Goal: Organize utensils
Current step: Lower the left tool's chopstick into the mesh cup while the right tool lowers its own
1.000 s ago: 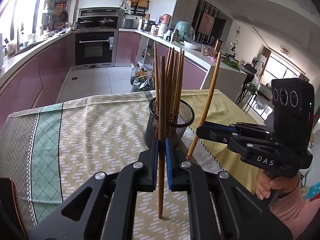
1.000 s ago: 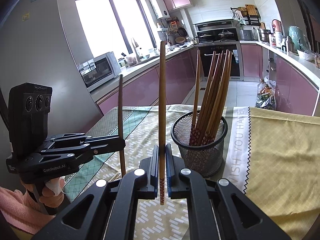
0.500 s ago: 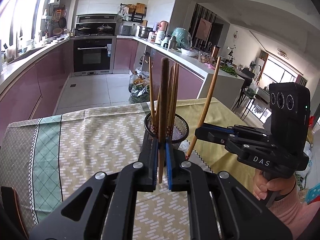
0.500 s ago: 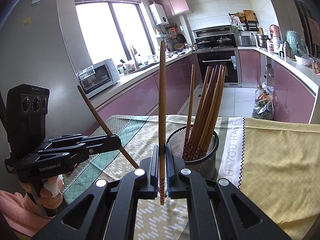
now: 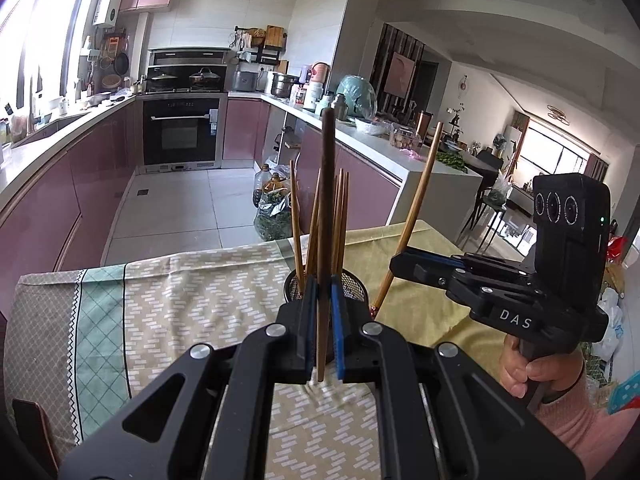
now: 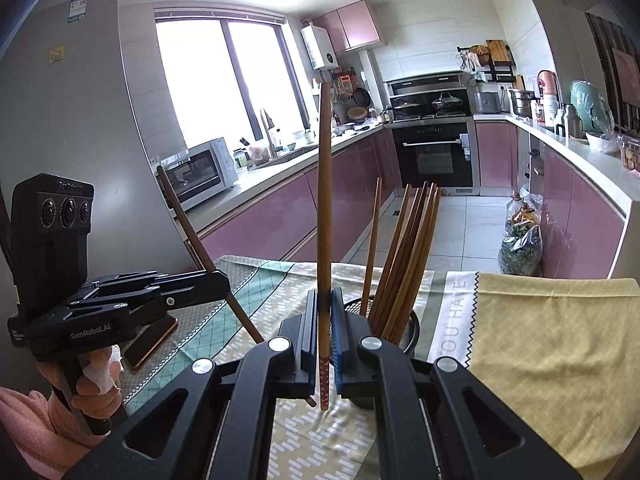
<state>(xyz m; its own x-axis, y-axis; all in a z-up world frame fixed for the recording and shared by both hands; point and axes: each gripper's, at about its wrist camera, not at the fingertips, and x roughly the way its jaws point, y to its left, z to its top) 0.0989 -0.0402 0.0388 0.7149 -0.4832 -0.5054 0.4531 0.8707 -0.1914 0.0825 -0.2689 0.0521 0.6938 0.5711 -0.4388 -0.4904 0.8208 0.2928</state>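
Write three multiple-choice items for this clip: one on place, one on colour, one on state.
1. Where does the black wire-mesh cup stand?
A. on the patterned tablecloth
B. on the floor
C. on the stove

2. What colour are the kitchen's lower cabinet fronts?
A. white
B. pinkish purple
C. blue

3. What are the right tongs doing?
A. hanging open, empty
B. gripping the cup's rim
C. clamping one brown wooden chopstick

A: the cloth shows all round the cup.
B: every lower door is that shade.
C: the stick stands upright between the blue pads.
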